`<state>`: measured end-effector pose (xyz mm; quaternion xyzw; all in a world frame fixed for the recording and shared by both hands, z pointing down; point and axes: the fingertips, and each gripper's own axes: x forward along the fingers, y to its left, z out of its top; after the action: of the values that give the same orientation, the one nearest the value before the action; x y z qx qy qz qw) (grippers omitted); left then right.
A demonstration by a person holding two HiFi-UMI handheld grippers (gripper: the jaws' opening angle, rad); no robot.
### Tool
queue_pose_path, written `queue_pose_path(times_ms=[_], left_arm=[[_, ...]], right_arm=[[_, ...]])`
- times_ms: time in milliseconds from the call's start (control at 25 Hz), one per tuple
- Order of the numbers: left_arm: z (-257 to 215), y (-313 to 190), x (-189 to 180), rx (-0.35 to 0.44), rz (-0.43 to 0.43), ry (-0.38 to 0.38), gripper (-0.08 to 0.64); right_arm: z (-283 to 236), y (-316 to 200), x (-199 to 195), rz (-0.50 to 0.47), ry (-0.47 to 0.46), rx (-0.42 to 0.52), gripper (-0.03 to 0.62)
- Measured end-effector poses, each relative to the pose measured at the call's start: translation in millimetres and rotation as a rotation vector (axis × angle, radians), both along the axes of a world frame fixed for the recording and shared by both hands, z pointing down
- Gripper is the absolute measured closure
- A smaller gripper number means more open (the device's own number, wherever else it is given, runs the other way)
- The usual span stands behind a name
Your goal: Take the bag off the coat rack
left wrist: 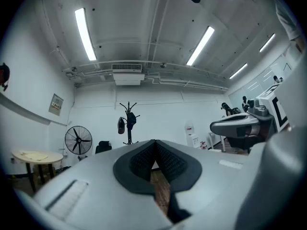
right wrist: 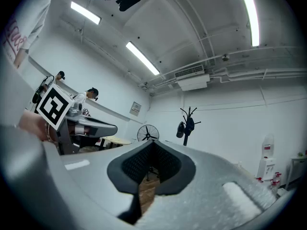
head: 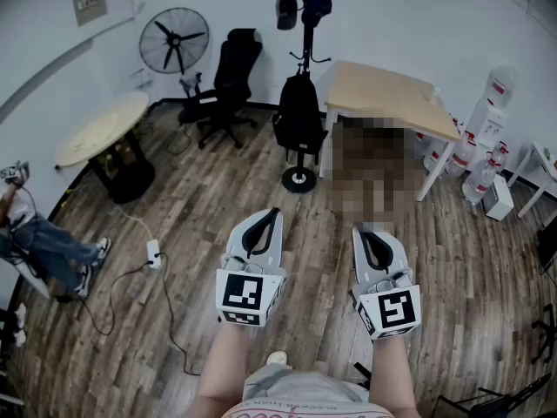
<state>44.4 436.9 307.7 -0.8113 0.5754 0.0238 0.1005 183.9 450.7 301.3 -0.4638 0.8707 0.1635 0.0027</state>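
Low in the middle of the head view, the person holds both tools out in front, side by side and a little apart. The left gripper (head: pixel 273 212), white-shelled with black ribbed pads, has its jaws pressed together with nothing between them. Its own view shows only a sliver of floor past the pads. The right gripper (head: pixel 359 230), of the same make, is likewise closed and empty. Both hang over the brown wood-plank floor (head: pixel 191 207).

Beyond them, in the upper middle of the frame and well apart from either tool, the black metal coat rack (head: pixel 299 178) stands on its round base. A large black fabric backpack (head: pixel 298 111) hangs low on its pole. Two smaller dark items (head: pixel 287 7) hang by the top hooks, too small for me to name. I'd take the backpack to be the bag meant, though I can't be sure.

Just right of the rack is a light wooden rectangular table (head: pixel 383 94). To its left, towards the back wall, is a black office chair (head: pixel 228 77).

By my reckoning the job has not begun, since the bag is still on the rack and neither tool is near it. Everything is left to do: walk up, open a pair of jaws, take a strap and lift the bag clear of its hook.
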Motion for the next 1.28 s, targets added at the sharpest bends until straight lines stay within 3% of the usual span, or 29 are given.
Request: queue_pose_path(times_ms=[600,840,960,1080,1280], left_arm=[[-11.2,-74.7,-60.6,0.061,0.06,-0.005,0.548],[-7.6,-106.0,-68.5,0.075,0.035,-0.013,0.546],[-2.7,-128.1,-66.6,0.049,0.082,0.032,0.545],[0.4,-155.0,-65.4,0.039,0.111,0.049,0.543],[-1.3,-217.8,-62.3,0.028,0.079,0.041,0.543]], right_arm=[[-14.2,-71.4,-66.4,0.077,0.034,0.055,0.592],[-4.9,-104.9,-65.3,0.094,0.017,0.012,0.591],[-3.3,-128.7,-63.0,0.103,0.008,0.007,0.591],[-0.2,-159.1,-63.3,0.099,0.004,0.0,0.591],[3.6,-224.3,-60.5,0.078,0.02,-0.012,0.591]])
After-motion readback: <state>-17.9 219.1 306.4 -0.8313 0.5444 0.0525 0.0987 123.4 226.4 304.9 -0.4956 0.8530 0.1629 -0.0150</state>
